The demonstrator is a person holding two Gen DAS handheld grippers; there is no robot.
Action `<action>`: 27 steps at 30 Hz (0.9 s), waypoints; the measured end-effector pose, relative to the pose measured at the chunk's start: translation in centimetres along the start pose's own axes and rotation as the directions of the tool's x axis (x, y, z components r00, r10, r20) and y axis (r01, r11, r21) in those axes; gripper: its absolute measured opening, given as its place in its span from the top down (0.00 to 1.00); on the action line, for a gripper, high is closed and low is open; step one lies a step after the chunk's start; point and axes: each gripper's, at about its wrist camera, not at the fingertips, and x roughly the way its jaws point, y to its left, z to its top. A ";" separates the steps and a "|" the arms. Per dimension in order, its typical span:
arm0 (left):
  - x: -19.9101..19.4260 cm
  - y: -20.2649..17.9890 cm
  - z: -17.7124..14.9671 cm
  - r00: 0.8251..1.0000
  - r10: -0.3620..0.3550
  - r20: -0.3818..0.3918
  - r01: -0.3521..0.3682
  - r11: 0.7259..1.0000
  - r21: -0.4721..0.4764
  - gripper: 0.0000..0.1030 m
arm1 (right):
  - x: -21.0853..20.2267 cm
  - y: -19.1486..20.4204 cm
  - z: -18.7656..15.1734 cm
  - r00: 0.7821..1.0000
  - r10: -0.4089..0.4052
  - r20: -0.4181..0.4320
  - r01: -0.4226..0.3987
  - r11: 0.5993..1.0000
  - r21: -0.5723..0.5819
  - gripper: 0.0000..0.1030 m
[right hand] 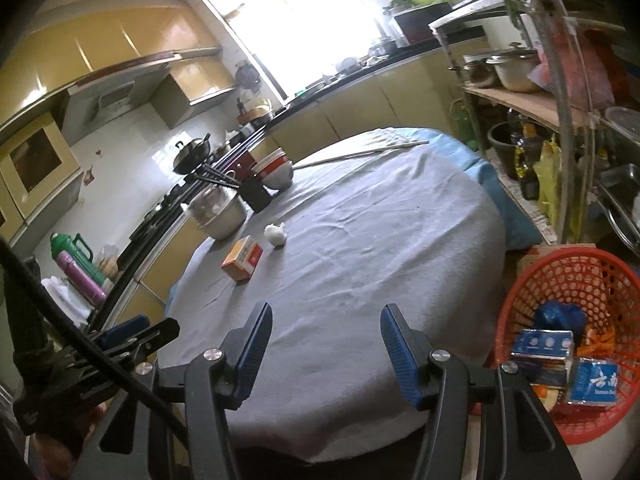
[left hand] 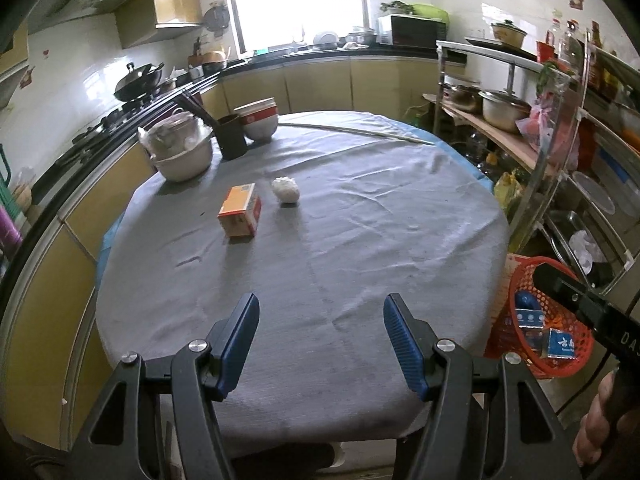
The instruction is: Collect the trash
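Orange box (left hand: 239, 215), white wad (left hand: 285, 190) beside, on table.

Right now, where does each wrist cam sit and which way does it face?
Left wrist: on the left gripper at the near table edge, facing down across the grey-clothed round table toward the window; own blue-padded fingers open, a hand at right.
Right wrist: on the right gripper, same heading, rolled; own fingers open, left gripper at lower left.
Shared: orange cardboard box, crumpled white paper ball, red plastic mesh basket.

Black gripper (left hand: 320, 340), ribbed blue pads (left hand: 240, 344)
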 end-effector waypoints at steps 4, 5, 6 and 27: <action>0.3 0.8 0.0 1.000 0.007 -0.002 -0.007 1.000 -0.015 0.36 | 0.6 0.7 0.2 1.000 0.007 -0.008 -0.007 1.000 -0.015 0.41; 0.3 0.9 0.0 1.000 0.008 -0.002 -0.009 1.000 -0.018 0.36 | 0.6 0.9 0.2 1.000 0.008 -0.009 -0.008 1.000 -0.020 0.41; 0.4 1.2 0.0 1.000 0.011 -0.003 -0.011 1.000 -0.023 0.36 | 0.8 1.1 0.3 1.000 0.009 -0.011 -0.010 1.000 -0.026 0.41; 6.6 13.4 -1.9 0.974 0.159 -0.158 -0.197 0.945 -0.261 0.36 | 8.6 5.2 1.8 0.989 0.040 -0.145 -0.053 0.995 -0.088 0.42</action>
